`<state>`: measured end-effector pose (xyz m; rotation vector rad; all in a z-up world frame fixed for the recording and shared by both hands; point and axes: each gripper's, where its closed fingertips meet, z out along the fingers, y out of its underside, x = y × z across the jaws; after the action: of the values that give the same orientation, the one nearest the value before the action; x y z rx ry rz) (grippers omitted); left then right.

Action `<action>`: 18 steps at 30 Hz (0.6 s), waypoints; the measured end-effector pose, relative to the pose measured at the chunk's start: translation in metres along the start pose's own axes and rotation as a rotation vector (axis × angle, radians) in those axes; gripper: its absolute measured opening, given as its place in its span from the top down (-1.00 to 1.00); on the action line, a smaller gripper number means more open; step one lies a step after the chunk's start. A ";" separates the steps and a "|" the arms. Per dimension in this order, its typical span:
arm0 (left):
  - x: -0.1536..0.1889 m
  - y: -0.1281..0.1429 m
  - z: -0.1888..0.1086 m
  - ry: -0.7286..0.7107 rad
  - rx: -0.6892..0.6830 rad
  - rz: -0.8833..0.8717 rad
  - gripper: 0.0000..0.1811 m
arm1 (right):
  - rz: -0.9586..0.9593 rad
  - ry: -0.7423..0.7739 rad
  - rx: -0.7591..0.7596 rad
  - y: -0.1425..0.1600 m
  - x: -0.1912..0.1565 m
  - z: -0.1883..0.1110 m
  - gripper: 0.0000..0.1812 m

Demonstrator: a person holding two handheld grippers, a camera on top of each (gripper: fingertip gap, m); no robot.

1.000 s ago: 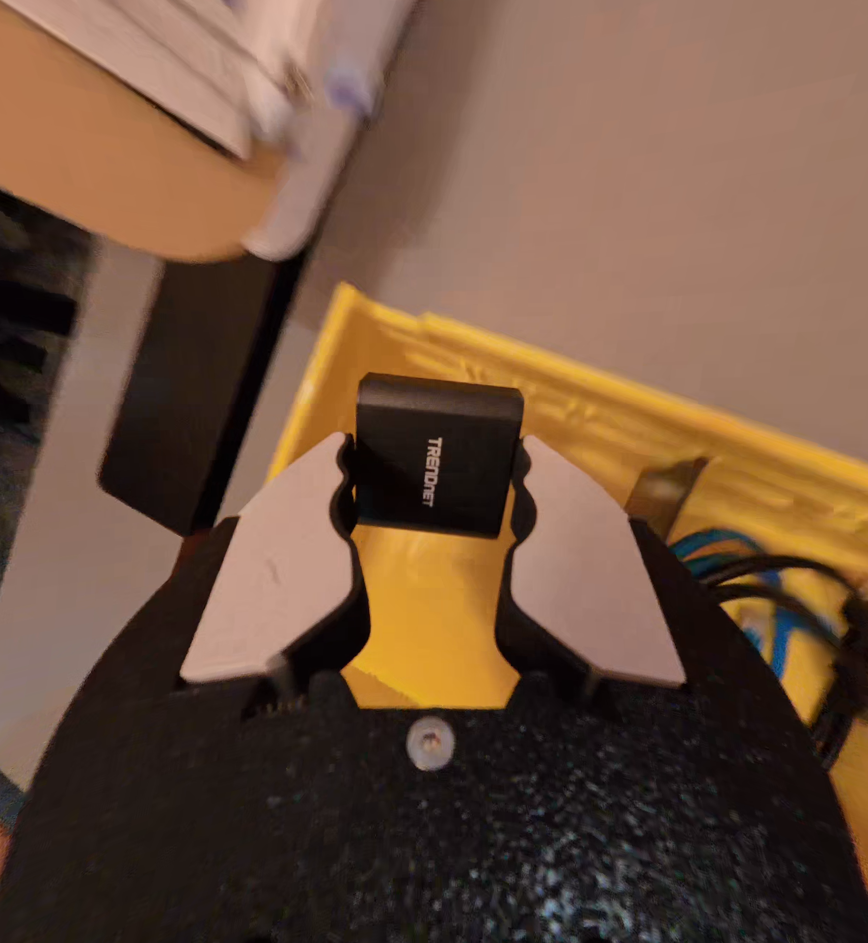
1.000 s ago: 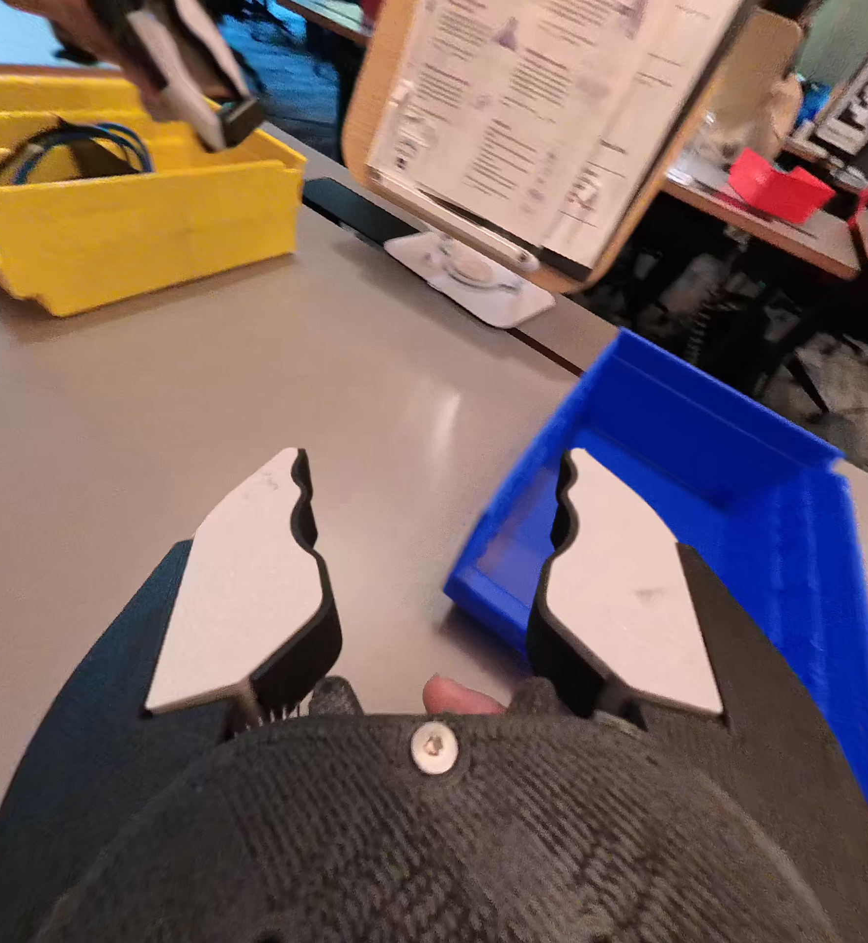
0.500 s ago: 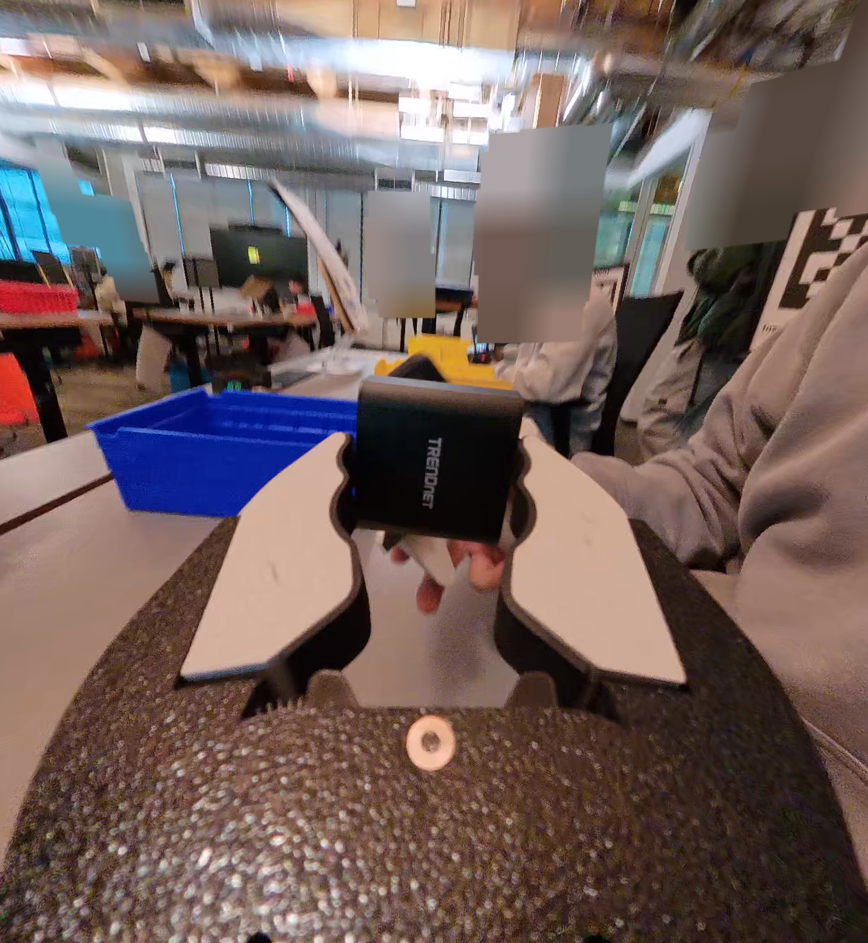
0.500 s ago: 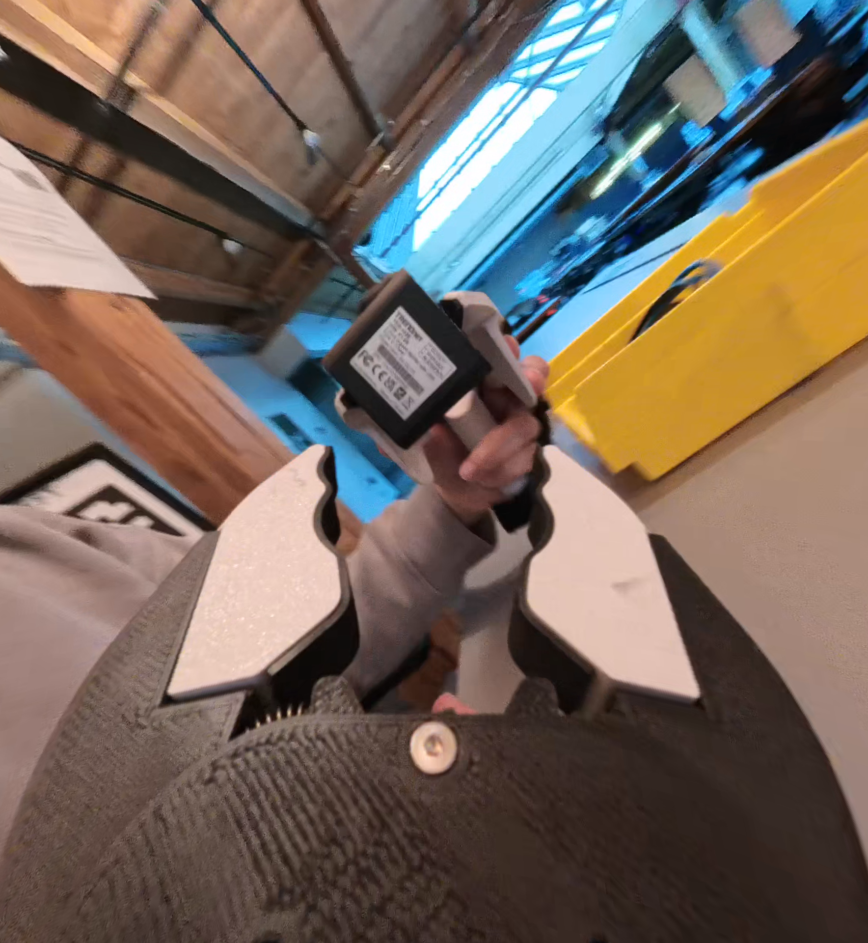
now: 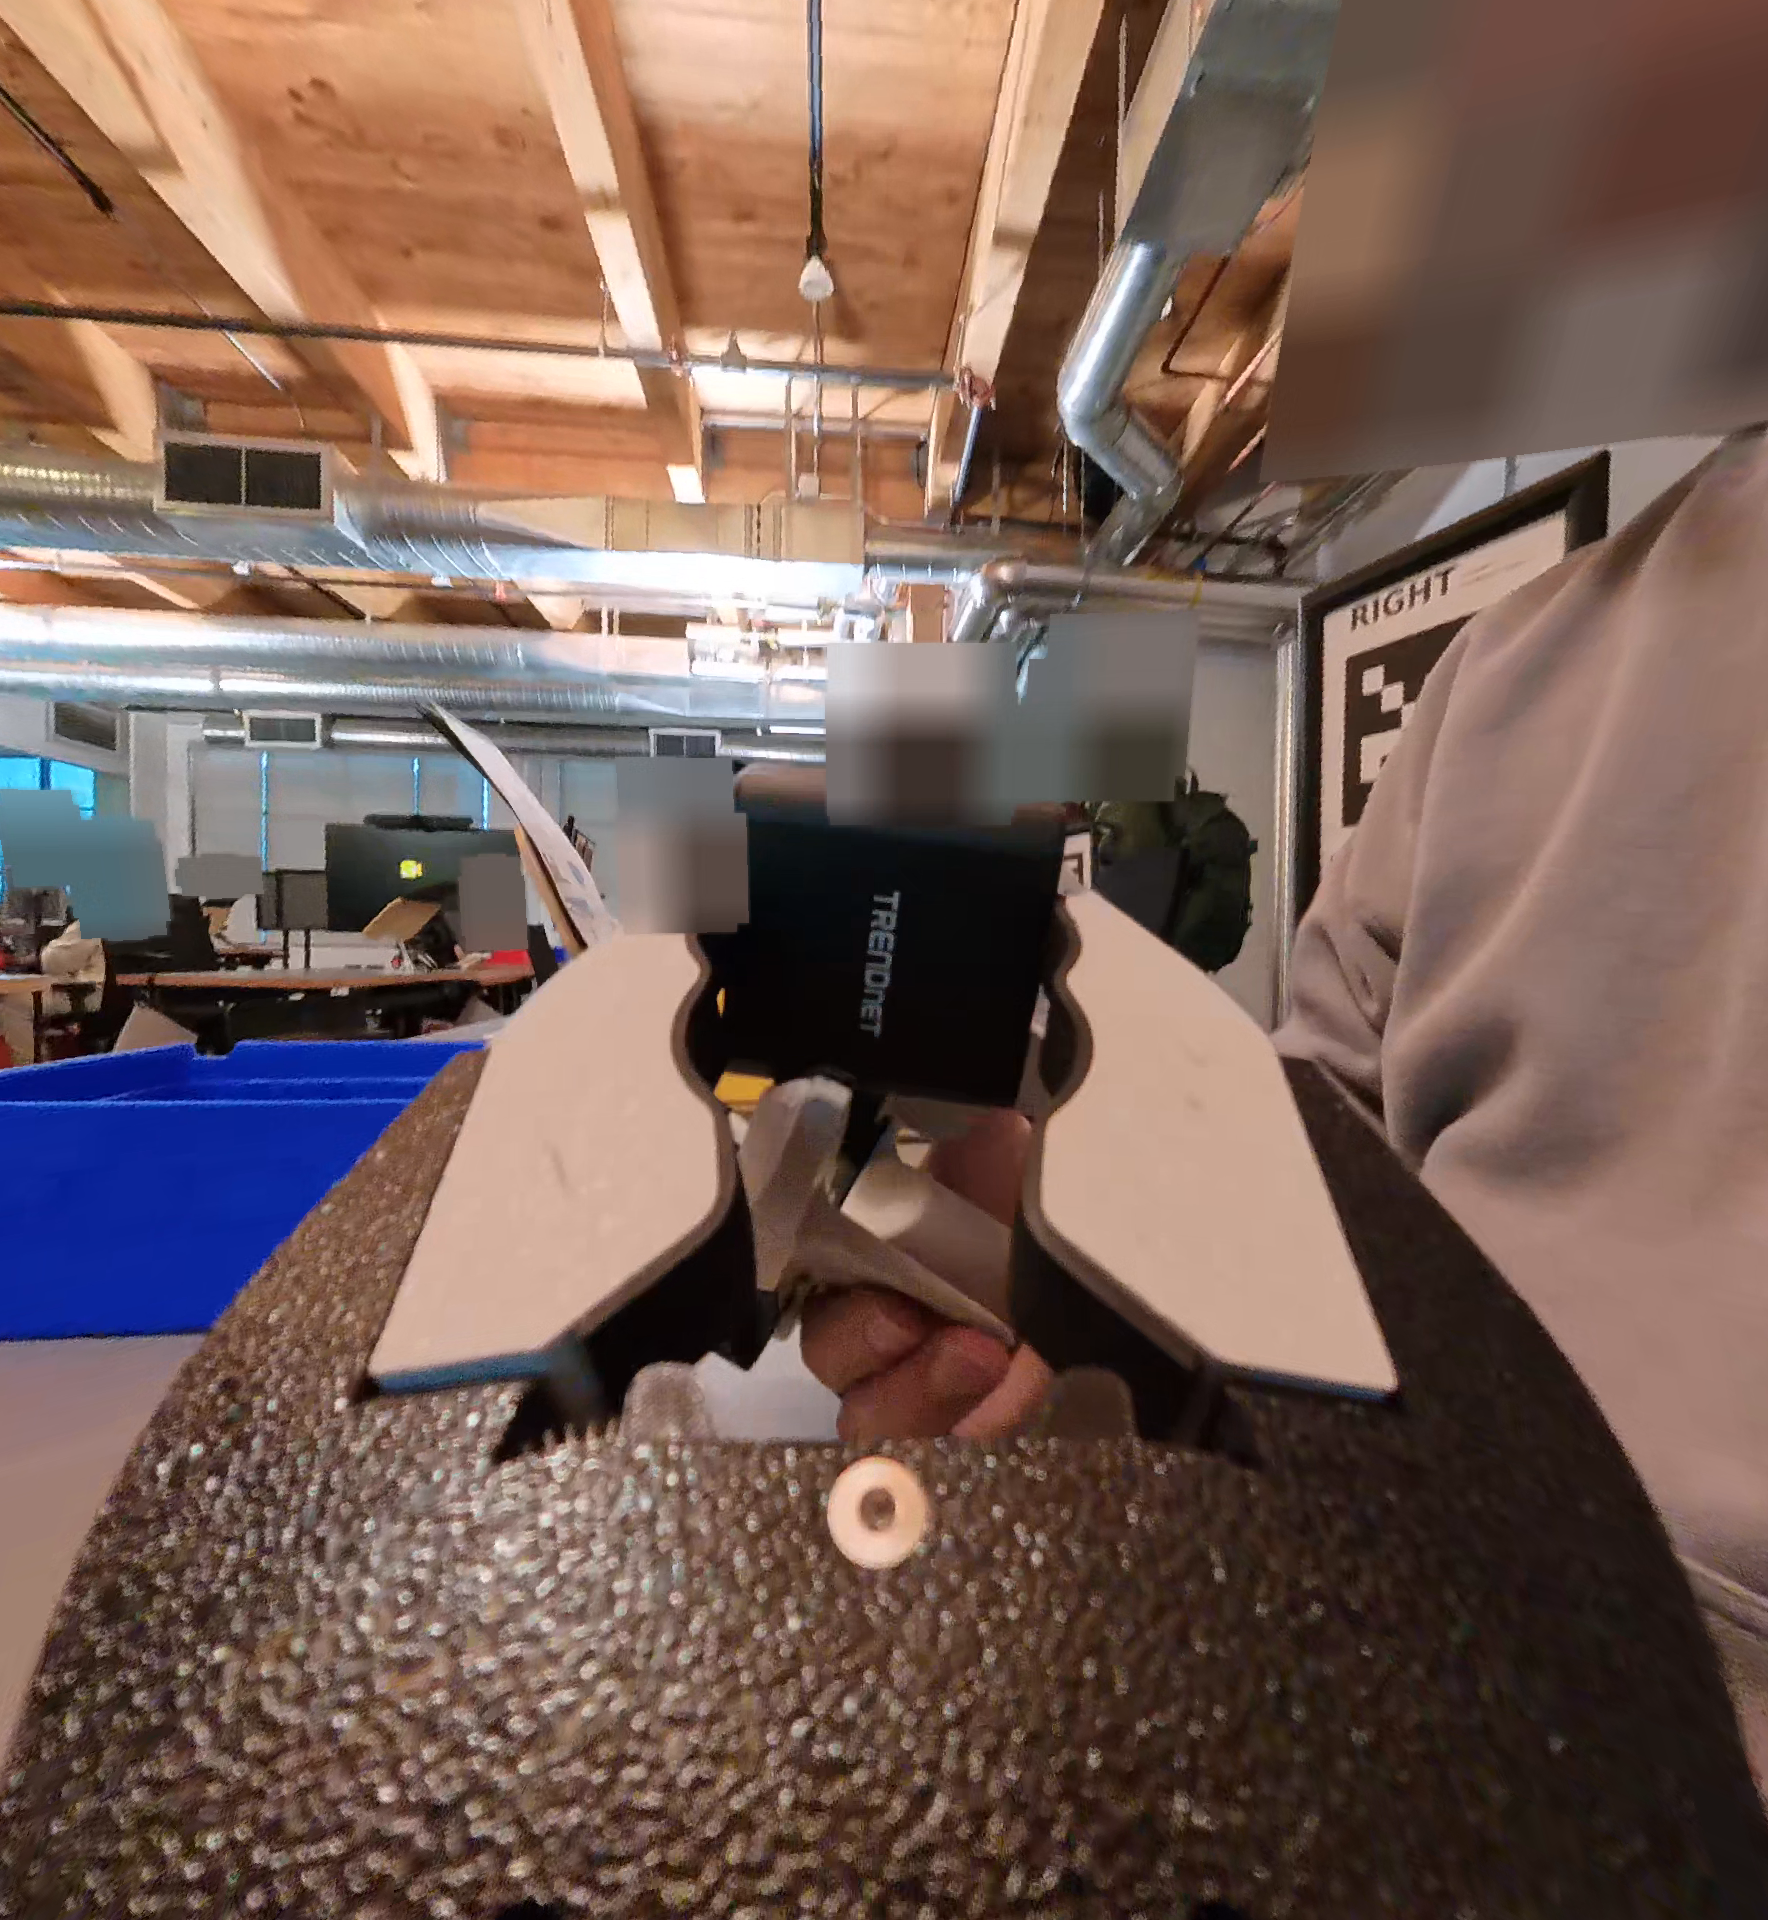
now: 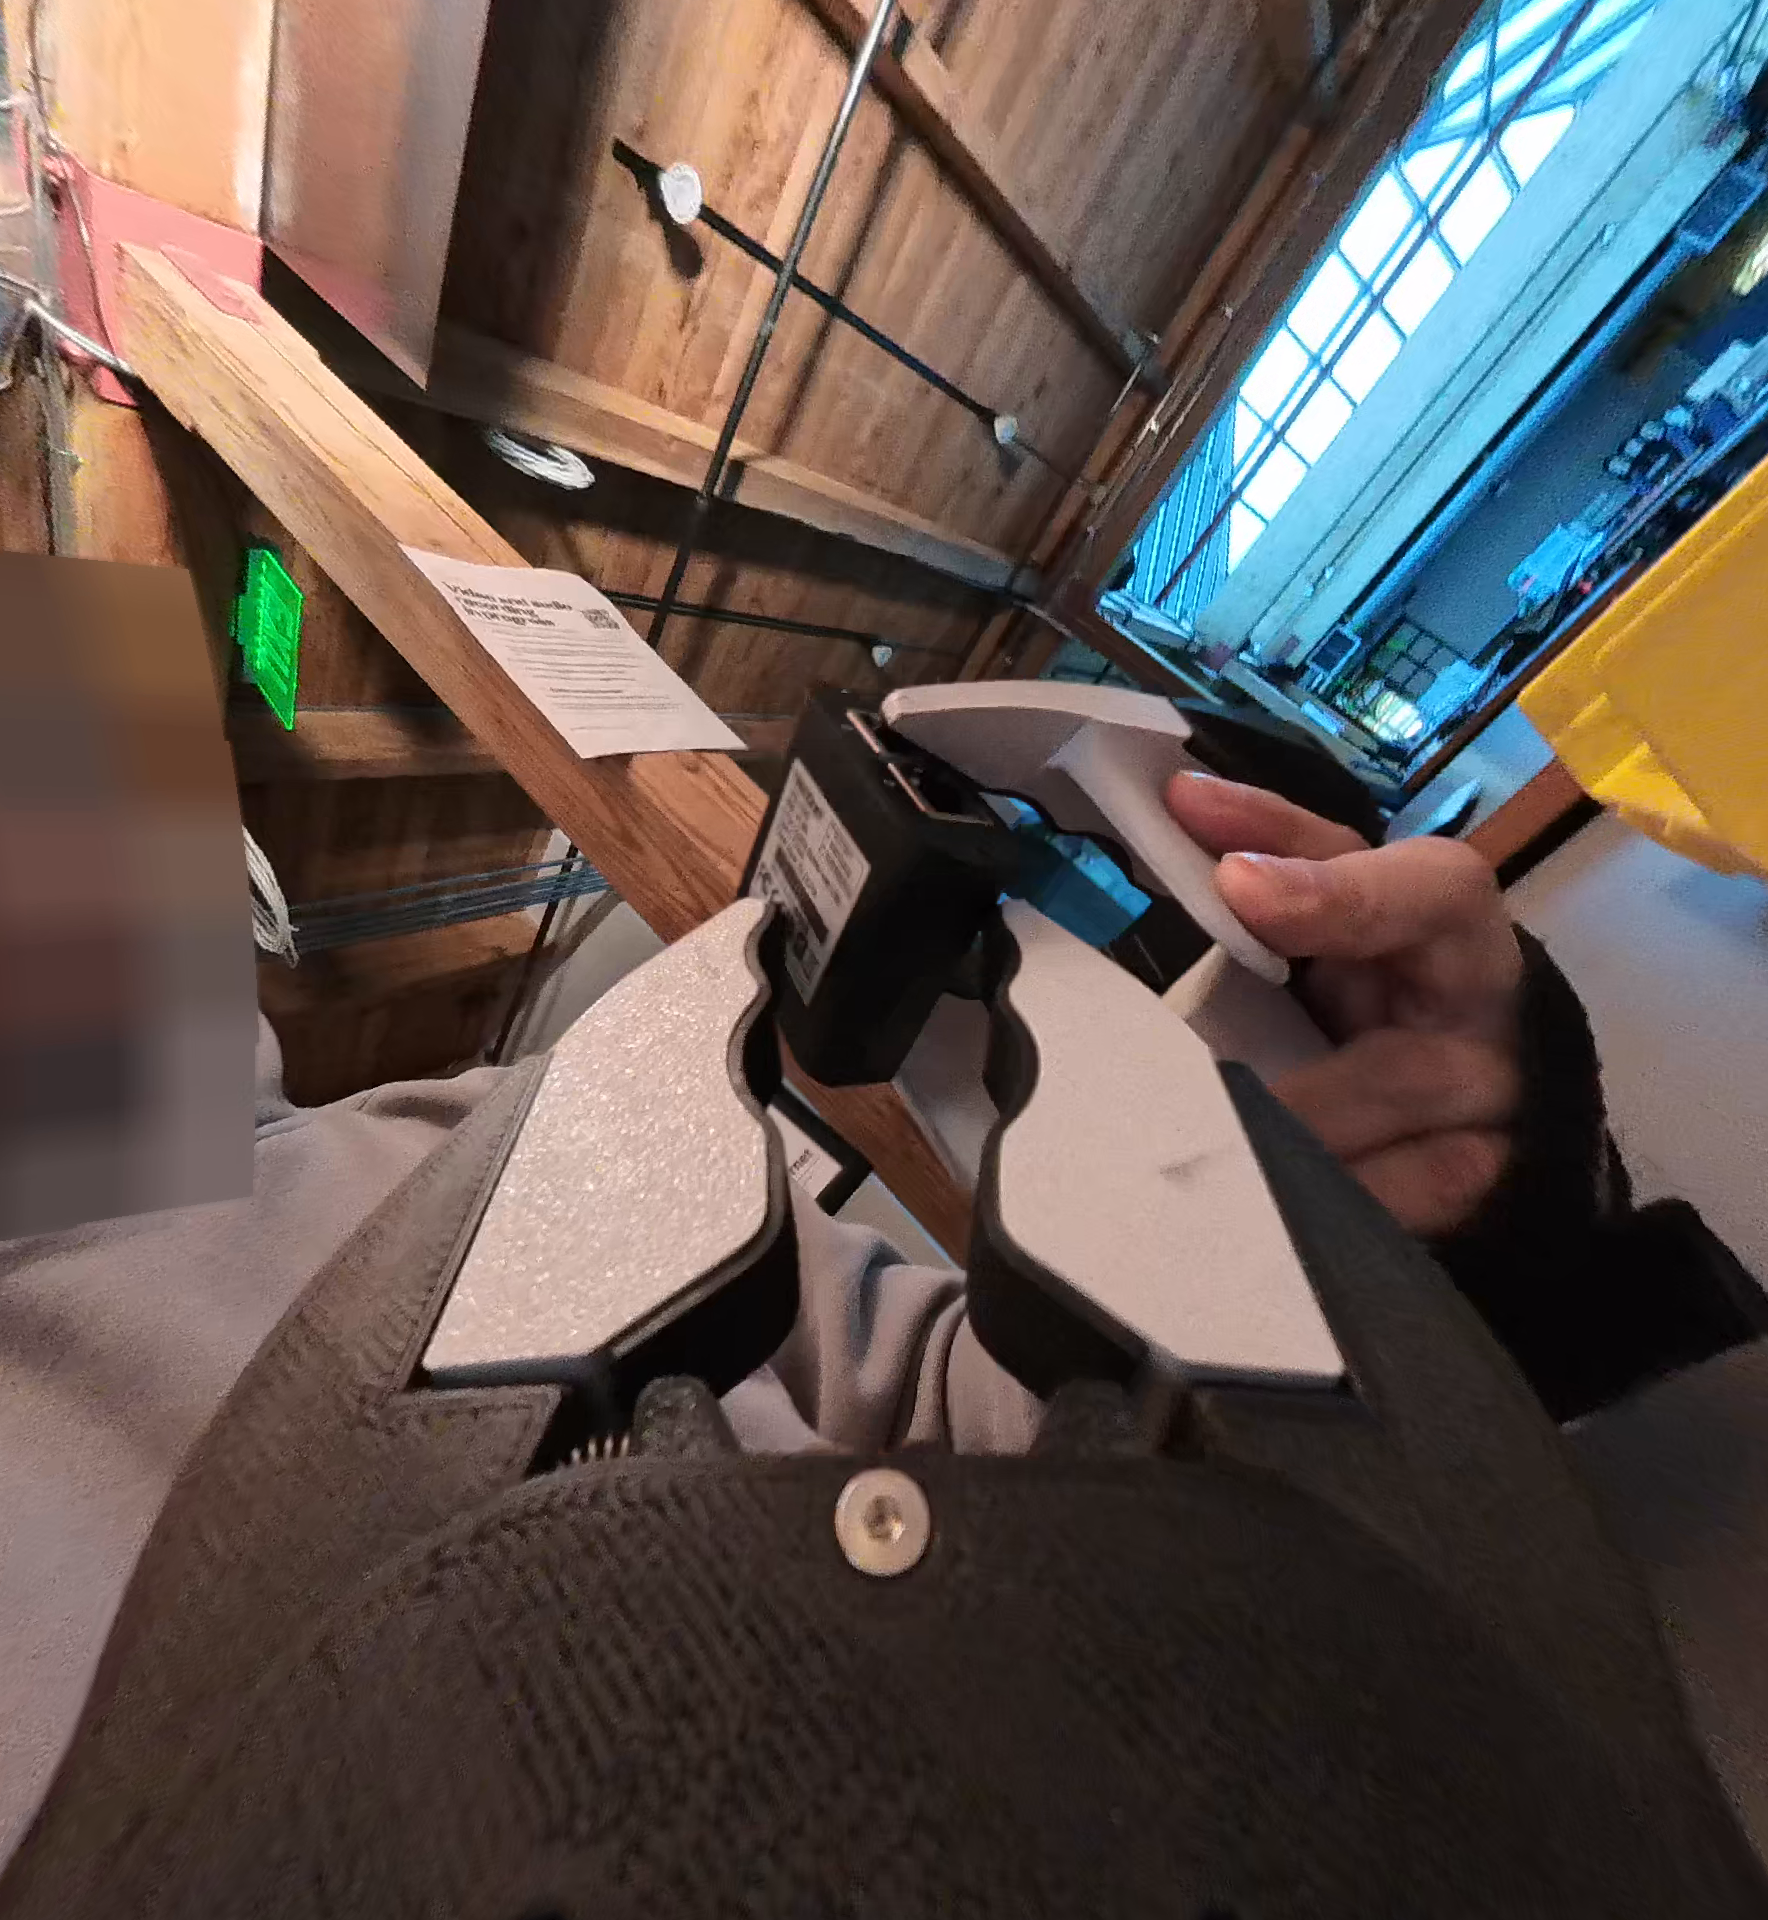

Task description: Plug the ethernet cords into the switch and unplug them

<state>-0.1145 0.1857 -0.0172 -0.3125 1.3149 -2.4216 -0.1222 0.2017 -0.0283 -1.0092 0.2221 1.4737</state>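
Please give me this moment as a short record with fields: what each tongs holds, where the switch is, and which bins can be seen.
left tongs: shut on the switch
switch: black box, held up in the air in front of the person
right tongs: open, its fingers on either side of the switch, not clamped
cords: none plugged in the ports that show
blue bin: on the table
yellow bin: on the table

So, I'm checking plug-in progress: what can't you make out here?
- Ports of the switch: unseen in the left wrist view; in the right wrist view the left tongs cover most.
- Grip of the right tongs: tips overlap the switch in their own view; contact unclear.
- No ethernet cords visible; yellow bin cut off by the right wrist view's edge.
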 end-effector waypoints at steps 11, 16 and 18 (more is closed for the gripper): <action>-0.041 0.018 -0.023 -0.325 -0.500 -0.005 0.36 | -1.095 0.724 -0.374 -0.052 0.004 -0.057 0.73; -0.046 0.027 -0.018 -0.382 -0.619 0.126 0.44 | -1.497 0.828 -0.691 -0.041 0.001 -0.058 0.73; -0.036 0.037 -0.017 -0.314 -0.681 0.175 0.48 | -1.463 0.801 -0.726 -0.032 0.004 -0.056 0.73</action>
<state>-0.0801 0.1948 -0.0580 -0.6848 1.8750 -1.6334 -0.0680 0.1737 -0.0512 -1.7266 -0.4730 -0.2833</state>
